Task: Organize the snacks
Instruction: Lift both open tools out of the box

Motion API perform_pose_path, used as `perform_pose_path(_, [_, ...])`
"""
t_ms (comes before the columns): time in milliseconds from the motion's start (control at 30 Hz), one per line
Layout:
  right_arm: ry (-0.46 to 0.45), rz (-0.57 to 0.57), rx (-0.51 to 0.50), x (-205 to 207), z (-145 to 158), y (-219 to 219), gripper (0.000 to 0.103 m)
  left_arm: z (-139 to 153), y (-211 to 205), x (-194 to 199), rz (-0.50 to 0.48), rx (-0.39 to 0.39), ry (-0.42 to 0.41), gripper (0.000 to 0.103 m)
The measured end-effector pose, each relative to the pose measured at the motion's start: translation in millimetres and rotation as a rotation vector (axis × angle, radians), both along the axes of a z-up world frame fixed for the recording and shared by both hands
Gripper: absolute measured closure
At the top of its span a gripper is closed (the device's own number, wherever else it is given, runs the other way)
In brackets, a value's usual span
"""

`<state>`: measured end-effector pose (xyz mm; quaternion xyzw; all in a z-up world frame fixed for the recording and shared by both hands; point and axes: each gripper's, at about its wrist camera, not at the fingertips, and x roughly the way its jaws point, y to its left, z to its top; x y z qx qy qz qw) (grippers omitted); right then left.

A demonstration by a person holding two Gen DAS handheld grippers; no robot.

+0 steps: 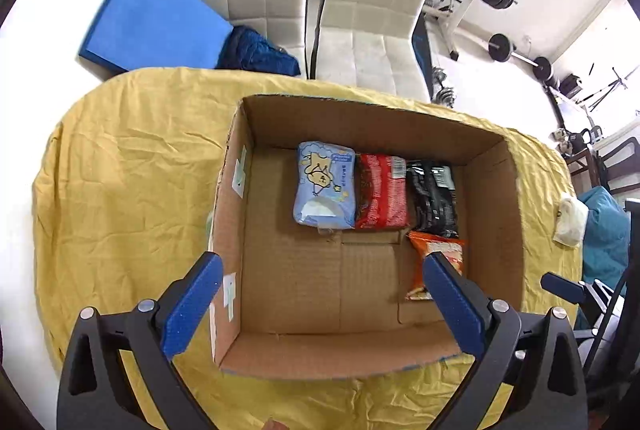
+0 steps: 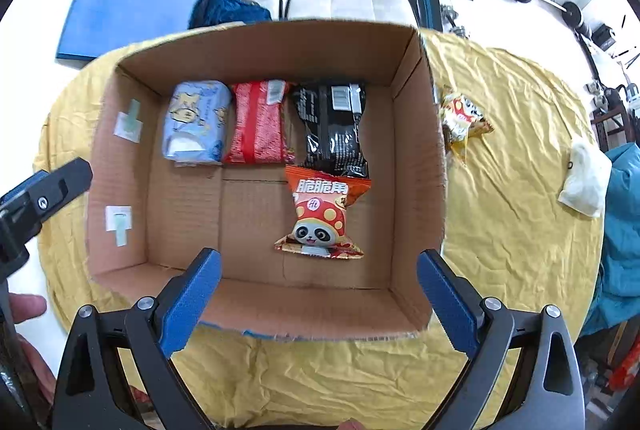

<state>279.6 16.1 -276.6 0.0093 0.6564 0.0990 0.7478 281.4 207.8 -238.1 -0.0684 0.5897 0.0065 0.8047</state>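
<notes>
Both jaws wide, nothing between them. Right gripper point(image 2: 318, 296) above cardboard box point(image 2: 416, 134); orange panda snack bag point(image 2: 322, 214) lies on box floor, beyond the jaws. Left gripper point(image 1: 320, 304) likewise over box.

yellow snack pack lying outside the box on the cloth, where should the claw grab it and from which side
Take the yellow snack pack across its puffed middle, coming straight down from above with the right claw, which is open and empty. The pack lies flat on the yellow cloth, close beside the cardboard box wall, so set the fingers along that wall, pinching the pack's two free ends rather than its flat crimped seals.
</notes>
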Motion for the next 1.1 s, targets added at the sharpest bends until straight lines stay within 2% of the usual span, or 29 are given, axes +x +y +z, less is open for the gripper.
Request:
perform_pose_path(33, [-0.013, -0.007, -0.017, -2.5, 0.0, 2.9, 0.003, 4.8, 0.0, -3.3, -0.001, -0.002, -0.01, 0.001])
perform_pose_path(333, [-0.08, -0.007, 0.042, -33.4, 49.3, -8.3, 0.003, 46.9, -17.1, -41.6, -0.013, 0.017, -0.087, 0.001])
perform_pose_path(633, [-0.122, -0.001, 0.089, -60.2, 86.3, -27.6, 0.003, 74.0, -32.6, -64.8, -0.005, 0.033, -0.111, 0.001])
perform_pose_path(933, [-0.125, 0.034, 0.148, -71.1, 94.3, -49.4, 0.003, 82.4, -47.8, -83.4, 0.042, 0.057, -0.103, 0.001])
perform_pose_path(1100, [-0.127, 0.025, 0.182, -67.3, 95.6, -79.4, 0.003, 86.2, -69.8, -84.5, 0.047, 0.083, -0.102, 0.001])
